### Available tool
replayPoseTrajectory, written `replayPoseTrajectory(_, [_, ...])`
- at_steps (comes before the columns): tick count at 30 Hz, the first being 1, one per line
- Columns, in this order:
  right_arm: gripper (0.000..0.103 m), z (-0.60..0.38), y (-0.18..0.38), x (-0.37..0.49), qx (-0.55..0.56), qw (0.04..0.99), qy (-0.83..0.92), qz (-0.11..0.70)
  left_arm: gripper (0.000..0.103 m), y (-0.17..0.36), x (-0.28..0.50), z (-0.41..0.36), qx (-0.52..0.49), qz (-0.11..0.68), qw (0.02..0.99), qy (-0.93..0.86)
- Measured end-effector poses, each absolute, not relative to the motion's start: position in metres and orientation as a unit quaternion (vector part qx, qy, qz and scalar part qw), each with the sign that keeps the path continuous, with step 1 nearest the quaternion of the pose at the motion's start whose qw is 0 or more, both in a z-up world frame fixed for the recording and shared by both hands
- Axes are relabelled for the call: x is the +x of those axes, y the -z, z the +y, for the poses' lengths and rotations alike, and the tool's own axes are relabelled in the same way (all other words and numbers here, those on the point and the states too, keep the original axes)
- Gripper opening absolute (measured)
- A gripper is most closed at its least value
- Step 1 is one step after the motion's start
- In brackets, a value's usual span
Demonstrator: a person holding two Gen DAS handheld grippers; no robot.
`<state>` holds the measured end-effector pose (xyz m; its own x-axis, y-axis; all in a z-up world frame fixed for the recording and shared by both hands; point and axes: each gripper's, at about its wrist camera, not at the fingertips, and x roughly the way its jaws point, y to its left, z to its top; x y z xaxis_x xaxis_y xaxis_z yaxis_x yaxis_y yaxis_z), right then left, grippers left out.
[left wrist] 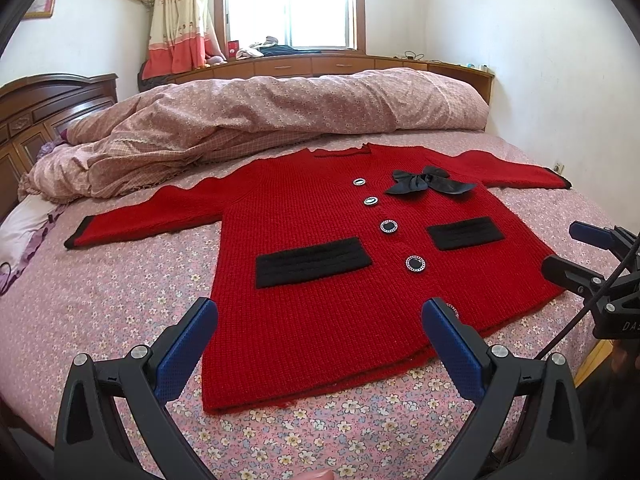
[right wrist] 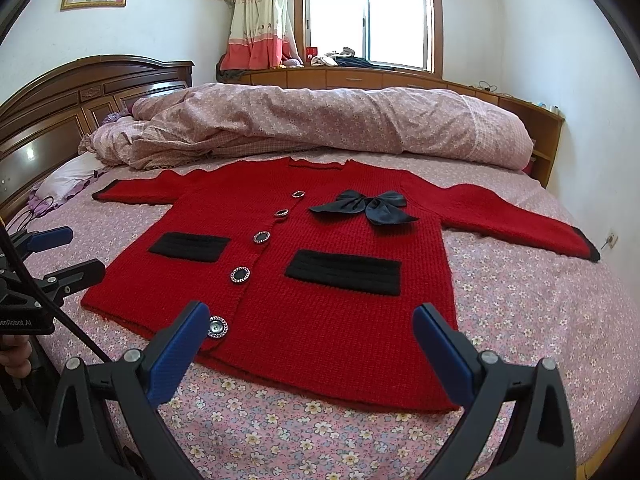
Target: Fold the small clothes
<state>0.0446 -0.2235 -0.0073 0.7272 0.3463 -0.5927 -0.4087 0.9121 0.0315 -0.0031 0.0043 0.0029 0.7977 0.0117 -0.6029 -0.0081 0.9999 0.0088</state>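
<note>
A small red knit cardigan lies flat and face up on the bed, sleeves spread out, with two black pockets, several round buttons and a black bow. It also shows in the right wrist view. My left gripper is open and empty, hovering over the hem on the left half. My right gripper is open and empty over the hem on the right half. The right gripper shows at the right edge of the left wrist view; the left gripper shows at the left edge of the right wrist view.
The bed has a pink floral sheet. A rolled pink duvet lies behind the cardigan. A dark wooden headboard stands at the left, with a pillow by it. Wooden cabinets run under the window.
</note>
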Motion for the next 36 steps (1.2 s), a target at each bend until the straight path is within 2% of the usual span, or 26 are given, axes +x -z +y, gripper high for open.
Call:
replayPoseTrajectory(23, [0.103,-0.213,0.007,0.045,-0.049,0.926,-0.211,0.310,0.099,0.000,0.003,0.010,-0.003,0.330,0.944,-0.013])
replayPoseTrajectory(28, [0.103,-0.180,0.003,0.064,-0.038,0.917,-0.246,0.311,0.096,0.003,0.031,0.051,-0.056,0.369,0.928,-0.012])
replayPoseTrajectory(36, [0.103,-0.107,-0.006,0.123,-0.023,0.906,-0.307,0.291,0.095,0.016,0.080,0.175,-0.143,0.387,0.903,-0.123])
